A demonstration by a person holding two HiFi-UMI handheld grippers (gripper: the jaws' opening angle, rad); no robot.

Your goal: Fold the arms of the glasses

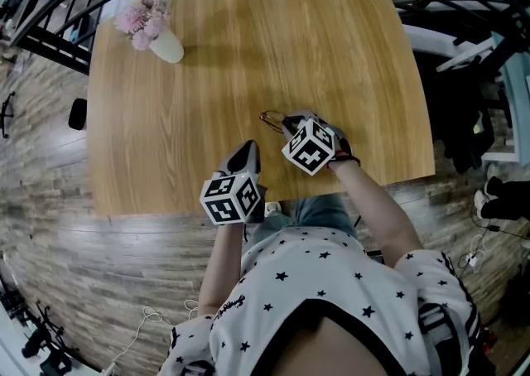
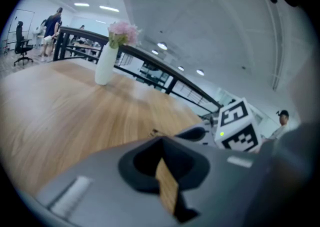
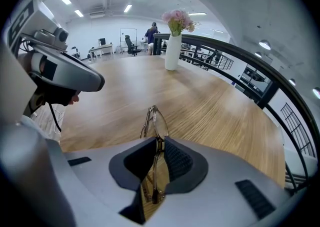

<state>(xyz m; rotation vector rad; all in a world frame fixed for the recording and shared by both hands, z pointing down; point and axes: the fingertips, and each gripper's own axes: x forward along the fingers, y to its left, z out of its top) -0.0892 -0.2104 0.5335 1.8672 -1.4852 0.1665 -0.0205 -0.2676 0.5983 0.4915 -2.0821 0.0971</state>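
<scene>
- The right gripper [image 3: 157, 143] fills the foreground of its own view; its jaws stand narrow, pressed on the glasses [image 3: 155, 121], which sit edge-on between the pads with the lens rims poking out past the tips
- The left gripper [image 2: 161, 146] is closed on nothing, with only a sliver of wood showing through the slit; in the head view it hangs just beside the right one, apart from the glasses
- The glasses are held low over the table [image 1: 248, 51], near its front edge; whether either arm is folded yet I cannot tell
- A vase [image 1: 167, 45] of pink flowers stands well apart at the far left corner; it is no obstacle
- Risk: the pinch is on a thin frame; a push on an arm off its hinge line would likely twist the frame or slide it out of the pads
- Risk: too hard a squeeze could bend a rim or mark a lens
- Risk: so close to the edge, a dropped pair could go to the floor
- The left jaws must part to take an arm; prodding with closed tips may skid off
</scene>
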